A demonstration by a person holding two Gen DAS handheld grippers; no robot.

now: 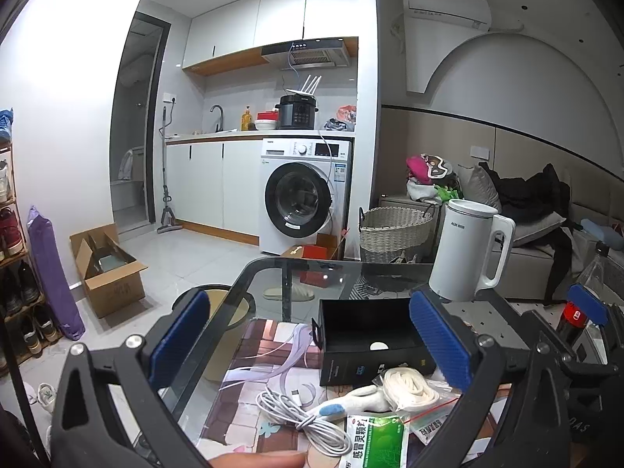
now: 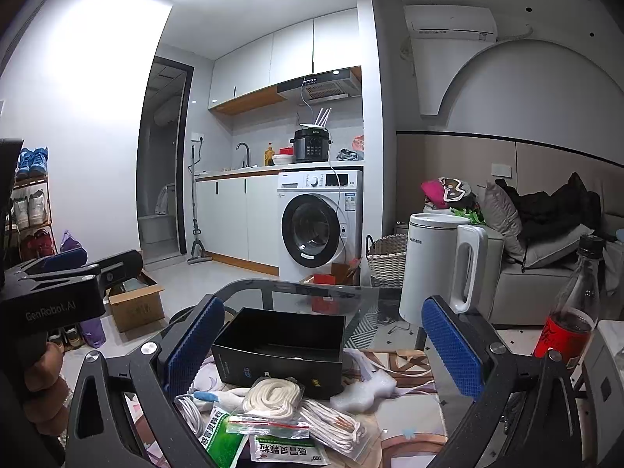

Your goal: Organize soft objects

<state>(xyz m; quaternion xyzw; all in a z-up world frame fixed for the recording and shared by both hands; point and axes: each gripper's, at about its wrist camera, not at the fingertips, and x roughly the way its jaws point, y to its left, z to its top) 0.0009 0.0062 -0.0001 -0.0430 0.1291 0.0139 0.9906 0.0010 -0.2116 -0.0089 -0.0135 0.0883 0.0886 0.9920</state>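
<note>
- The left gripper [image 1: 312, 335] has its blue-padded fingers [image 1: 179, 335] spread wide, with nothing between the pads — it hangs above the near end of the glass table [image 1: 273, 273].
- Below and between those fingers lies the pile of soft things: a coiled grey cable [image 1: 304, 421], a bagged coil of white cord [image 1: 405, 386] and a green-and-white sachet [image 1: 378, 440]. None touches a pad.
- The open black box [image 1: 370, 335] stands just behind the pile, nearer the left gripper's right-hand finger than the other one.
- The right gripper [image 2: 323, 347] is likewise spread to its widest and holds nothing; the black box [image 2: 280, 351] sits between its fingers [image 2: 452, 347], apart from both.
- From the right wrist view the pile lies in front of the box, low between the fingers: the white cord [image 2: 273, 394], a second bagged bundle of pale cord [image 2: 335, 425], the cable [image 2: 191, 413], two sachets [image 2: 222, 436] and a piece of white foam [image 2: 366, 390] beside the box.
- A white kettle [image 2: 440, 269] stands behind the box on the table, and a dark-drink bottle [image 2: 573, 312] to its right — both well clear of the pile.
- A hand [image 2: 43, 386] grips the left gripper's handle at the left edge of the right wrist view.
</note>
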